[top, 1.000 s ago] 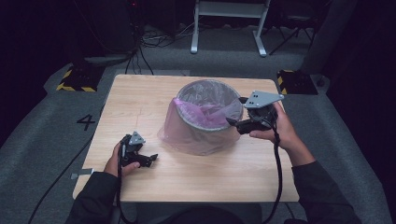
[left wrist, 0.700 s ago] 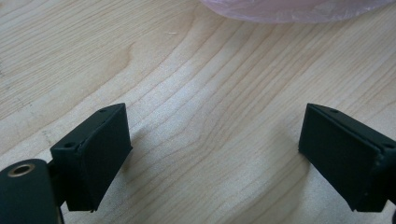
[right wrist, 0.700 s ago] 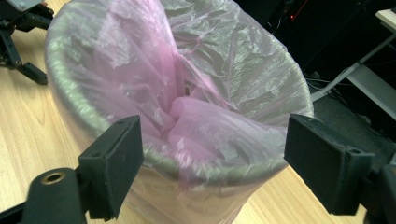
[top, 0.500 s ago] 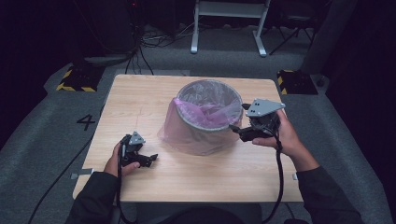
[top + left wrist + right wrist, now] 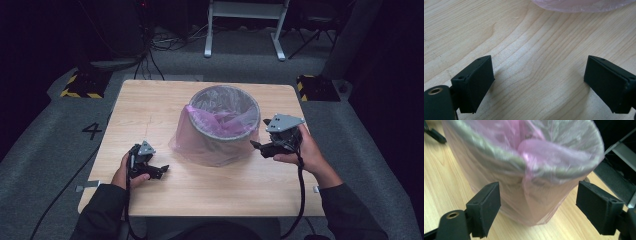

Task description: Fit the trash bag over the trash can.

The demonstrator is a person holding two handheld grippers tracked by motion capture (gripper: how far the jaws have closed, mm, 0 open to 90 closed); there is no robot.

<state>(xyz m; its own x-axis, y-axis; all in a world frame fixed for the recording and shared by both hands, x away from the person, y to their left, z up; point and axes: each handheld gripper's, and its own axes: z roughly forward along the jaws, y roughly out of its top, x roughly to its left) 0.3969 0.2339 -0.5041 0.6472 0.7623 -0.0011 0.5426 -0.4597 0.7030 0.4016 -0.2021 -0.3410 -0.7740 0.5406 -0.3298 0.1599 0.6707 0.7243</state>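
The bin (image 5: pixel 226 125) with its pink liner (image 5: pixel 220 122) sits mid worktop (image 5: pixel 150 110). The right gripper (image 5: pixel 260 146) is spread wide, empty, just beside the bin's side. The left gripper (image 5: pixel 159 171) rests near the front edge, also wide open.

Showing pale wood grain on the table (image 5: pixel 150 115). Draping translucent pink as a liner (image 5: pixel 220 125) over a grey bin (image 5: pixel 226 134). Wearing black on both grippers' jaws, grey on their top plates. Striping yellow and black on floor blocks (image 5: pixel 80 86). Lying grey as carpet (image 5: pixel 50 140).
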